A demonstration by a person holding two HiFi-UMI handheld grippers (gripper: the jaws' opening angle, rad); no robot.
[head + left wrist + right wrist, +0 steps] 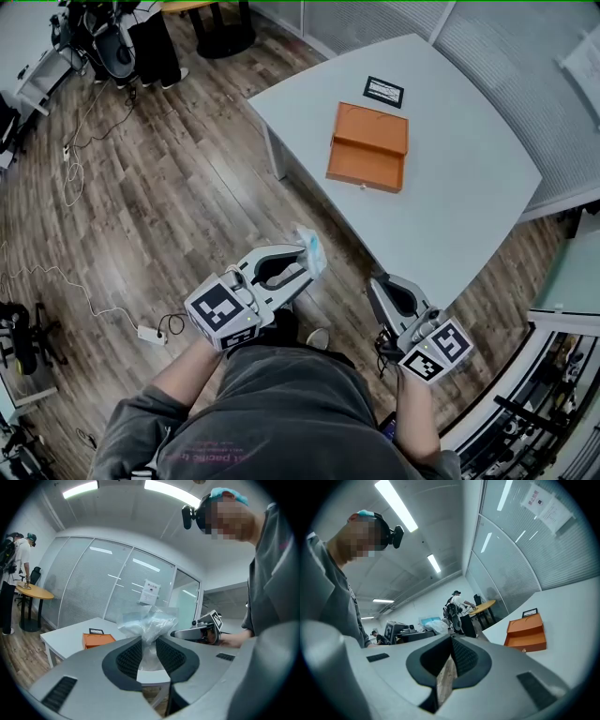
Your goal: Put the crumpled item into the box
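Observation:
The crumpled item (310, 247) is a wad of clear plastic, and my left gripper (302, 261) is shut on it above the wooden floor, short of the table's near edge. In the left gripper view the crumpled plastic (148, 624) sticks up from between the pads of the left gripper (149, 643). An orange box (367, 146) lies on the white table (469, 187), well ahead of both grippers; the orange box (97, 639) also shows at left of the jaws. My right gripper (376, 283) hangs shut with nothing in it, and the right gripper (451, 639) points left of the box (526, 632).
A black-framed card (383, 91) lies on the table beyond the box. Cables and a power strip (150, 333) run over the floor at left. A round wooden table (32, 590) with a person beside it stands far off. Frosted glass walls (525, 66) back the table.

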